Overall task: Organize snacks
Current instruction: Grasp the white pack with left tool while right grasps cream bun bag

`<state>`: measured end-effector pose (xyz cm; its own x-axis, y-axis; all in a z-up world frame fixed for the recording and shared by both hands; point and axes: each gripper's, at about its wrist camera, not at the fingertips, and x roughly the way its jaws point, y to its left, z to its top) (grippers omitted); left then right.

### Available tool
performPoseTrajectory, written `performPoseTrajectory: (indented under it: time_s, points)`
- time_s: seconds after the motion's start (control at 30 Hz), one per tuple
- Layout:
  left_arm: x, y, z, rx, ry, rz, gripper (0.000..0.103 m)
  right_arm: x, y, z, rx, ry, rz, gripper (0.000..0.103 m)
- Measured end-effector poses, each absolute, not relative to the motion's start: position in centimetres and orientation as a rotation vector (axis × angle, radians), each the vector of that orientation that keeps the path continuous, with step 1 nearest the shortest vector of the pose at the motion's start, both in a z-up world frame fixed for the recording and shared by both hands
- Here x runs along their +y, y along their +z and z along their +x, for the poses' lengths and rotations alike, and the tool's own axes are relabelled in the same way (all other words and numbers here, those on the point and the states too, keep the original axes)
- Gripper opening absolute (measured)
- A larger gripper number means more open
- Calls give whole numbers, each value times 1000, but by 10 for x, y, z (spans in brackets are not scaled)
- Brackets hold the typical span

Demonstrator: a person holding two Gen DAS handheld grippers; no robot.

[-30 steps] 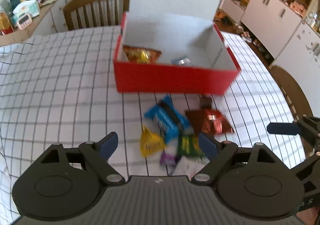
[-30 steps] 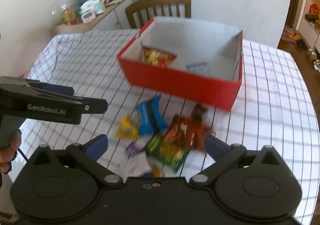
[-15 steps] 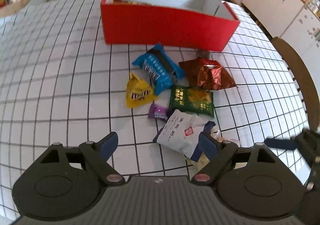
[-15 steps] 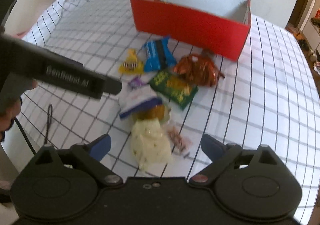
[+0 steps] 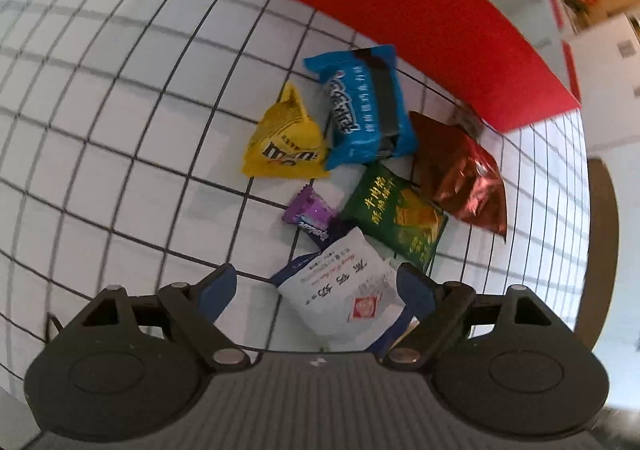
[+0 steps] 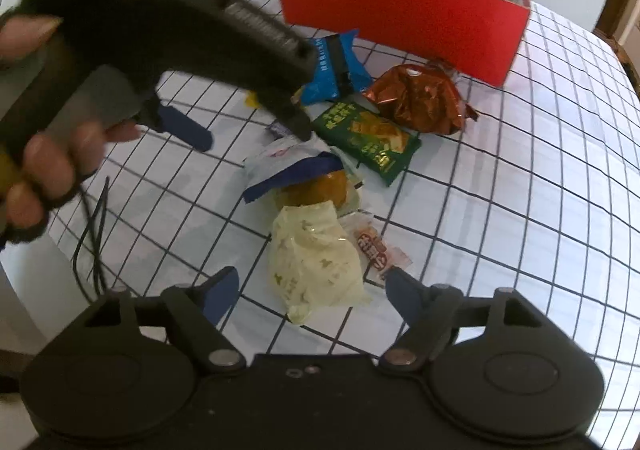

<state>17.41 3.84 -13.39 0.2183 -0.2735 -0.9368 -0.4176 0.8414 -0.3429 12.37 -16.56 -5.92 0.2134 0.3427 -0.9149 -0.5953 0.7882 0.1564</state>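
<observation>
A red box (image 5: 420,21) (image 6: 400,13) stands on the checked tablecloth. In front of it lie a blue packet (image 5: 364,105), a yellow M&M's bag (image 5: 286,137), a purple candy (image 5: 310,211), a green packet (image 5: 396,215) (image 6: 366,133), a brown foil bag (image 5: 464,169) (image 6: 420,97) and a white-and-blue packet (image 5: 344,294) (image 6: 284,159). My left gripper (image 5: 316,290) is open, low over the white-and-blue packet, which lies between its fingers. My right gripper (image 6: 312,288) is open around a pale cream bag (image 6: 314,262). A small red-and-white sachet (image 6: 376,246) lies beside it.
The left gripper's black body and the hand holding it (image 6: 132,29) fill the left of the right wrist view, over the snack pile. A thin black cable (image 6: 94,226) hangs at the table's near left edge. A wooden chair (image 5: 604,234) stands at the right.
Both grippers have dropped lower and closer to the snack pile. The left one now straddles the white-and-blue packet; the right one has come down around the cream bag.
</observation>
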Motion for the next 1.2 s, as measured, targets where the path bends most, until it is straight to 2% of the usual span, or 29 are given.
performPoseTrajectory:
  time_s: [0.13, 0.23, 0.4, 0.5, 0.57, 0.77, 0.9, 0.93, 0.97, 1.03, 1.2]
  points:
    - [37, -141, 176, 1388, 115, -659, 87, -164, -62, 124, 1201, 686, -252, 75]
    - [34, -147, 178, 1395, 117, -679, 82, -162, -66, 125, 1199, 687, -276, 70]
    - [29, -150, 177, 1392, 108, -684, 80, -159, -73, 129, 1206, 679, -294, 64]
    - [29, -149, 177, 1380, 104, -696, 73, -157, -77, 128, 1198, 682, -317, 58]
    - [31, -147, 174, 1368, 97, -705, 63, -157, -76, 126, 1188, 686, -327, 57]
    - [37, -140, 165, 1331, 107, -687, 51, -158, -71, 121, 1162, 693, -342, 48]
    - [45, -141, 160, 1317, 112, -693, 48, -161, -65, 119, 1146, 699, -328, 40]
    - [47, -141, 159, 1313, 111, -700, 44, -162, -64, 118, 1144, 697, -321, 40]
    - [49, -140, 157, 1306, 108, -708, 34, -164, -63, 118, 1145, 695, -313, 40]
    - [55, -137, 153, 1296, 103, -712, 26, -167, -61, 118, 1143, 695, -295, 39]
    - [63, -133, 145, 1270, 100, -711, 19, -174, -56, 118, 1140, 684, -247, 38]
